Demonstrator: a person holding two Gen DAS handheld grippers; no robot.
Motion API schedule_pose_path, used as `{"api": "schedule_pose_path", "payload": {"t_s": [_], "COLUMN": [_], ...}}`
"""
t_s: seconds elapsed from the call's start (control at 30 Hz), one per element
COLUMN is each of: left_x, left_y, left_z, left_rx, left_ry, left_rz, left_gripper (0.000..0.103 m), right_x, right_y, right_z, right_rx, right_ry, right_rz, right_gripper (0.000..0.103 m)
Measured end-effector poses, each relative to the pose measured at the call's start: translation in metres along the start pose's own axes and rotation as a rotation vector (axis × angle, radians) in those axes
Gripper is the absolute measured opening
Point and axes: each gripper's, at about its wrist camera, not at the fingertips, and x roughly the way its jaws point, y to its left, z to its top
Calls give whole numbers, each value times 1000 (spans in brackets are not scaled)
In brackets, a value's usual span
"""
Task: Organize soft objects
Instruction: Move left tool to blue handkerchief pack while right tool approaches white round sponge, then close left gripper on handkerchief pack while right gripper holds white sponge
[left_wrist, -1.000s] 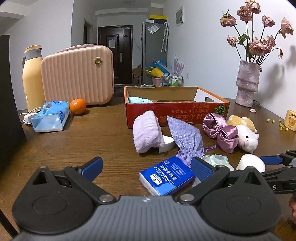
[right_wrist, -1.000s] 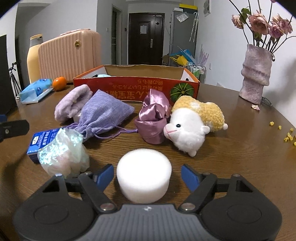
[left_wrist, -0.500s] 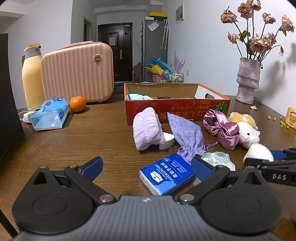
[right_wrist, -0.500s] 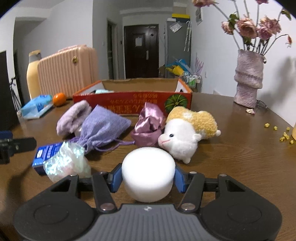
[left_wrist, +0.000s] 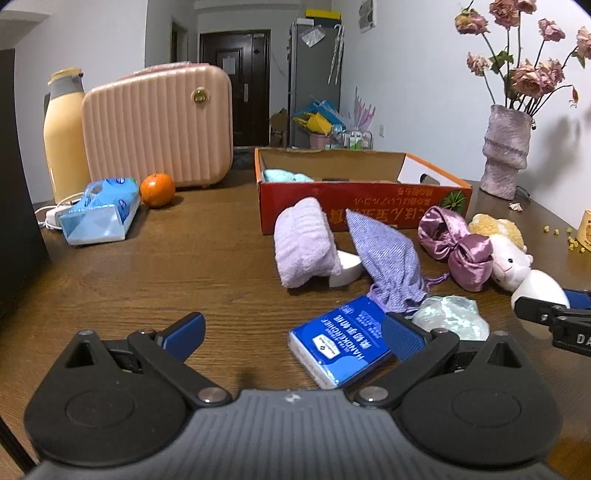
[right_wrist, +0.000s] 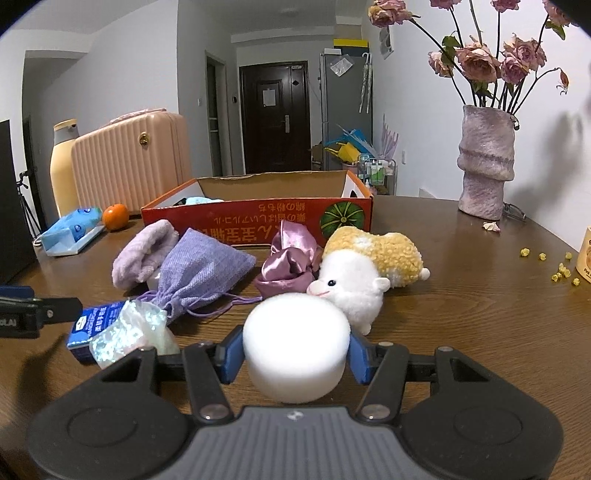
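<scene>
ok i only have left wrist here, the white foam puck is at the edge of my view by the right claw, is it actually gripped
observer: yes, in the right wrist view the right claw is shut on the white foam puck, both blue fingers pressed into its sides
operator: whats straight ahead of it
observer: the plush sheep sits just behind the puck, the satin bow to the sheep's left, and the red box lies beyond both
</scene>
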Motion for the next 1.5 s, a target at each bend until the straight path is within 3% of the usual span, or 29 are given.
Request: {"api": "schedule_pose_path", "payload": {"t_s": [0.2,0.4,0.7,1.17,1.37,1.5], "left_x": [12,22,33,63,62,58], "left_y": [7,13,-5,-17,-18,-19], "left_z": [-1,-2,-10,-2,-3,-3], "left_rx": [5,22,108,148,149,153], "left_ry": [30,60,109,148,147,132], "left_rz": [13,-28,-89,-126,-162,-156], "left_gripper": [103,103,103,102,75,71], "right_x": [0,1,1,4,5,7], "right_y": [-2,-4,-6,-6,-7,-8], "right_z": [0,0,0,-1,-1,-1], "right_rx": [12,18,27,28,32,38], "right_ry": [-5,-1,1,13,19,24], "right_rz": [-13,-24,-29,-31,-38,-41], "right_gripper": [56,56,56,56,56,56]}}
